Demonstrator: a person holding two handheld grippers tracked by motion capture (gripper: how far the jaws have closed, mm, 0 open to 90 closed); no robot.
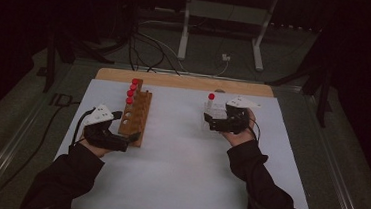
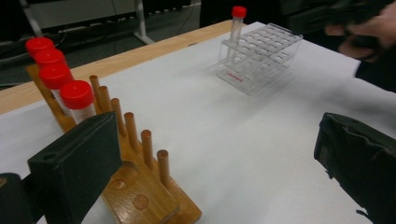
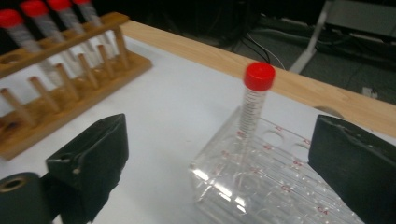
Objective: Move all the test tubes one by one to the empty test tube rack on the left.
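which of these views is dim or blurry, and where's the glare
High view: dim overall, the surroundings nearly black, the white table brightest. Left gripper view: clear rack and far hand soft. Right gripper view: wooden rack blurred; glare on the clear rack's near corner.

Wooden peg rack [image 1: 136, 116] on the bench's left, four red-capped tubes [image 1: 131, 91] upright at its far end; clear plastic rack [image 3: 268, 182] well apart to the right, one red-capped tube [image 3: 253, 99] upright in a corner hole.

Red caps [image 2: 56, 70] top tubes in the brown wooden rack [image 1: 136, 118]; beside it, the clear rack [image 3: 275, 182] bears red markings.
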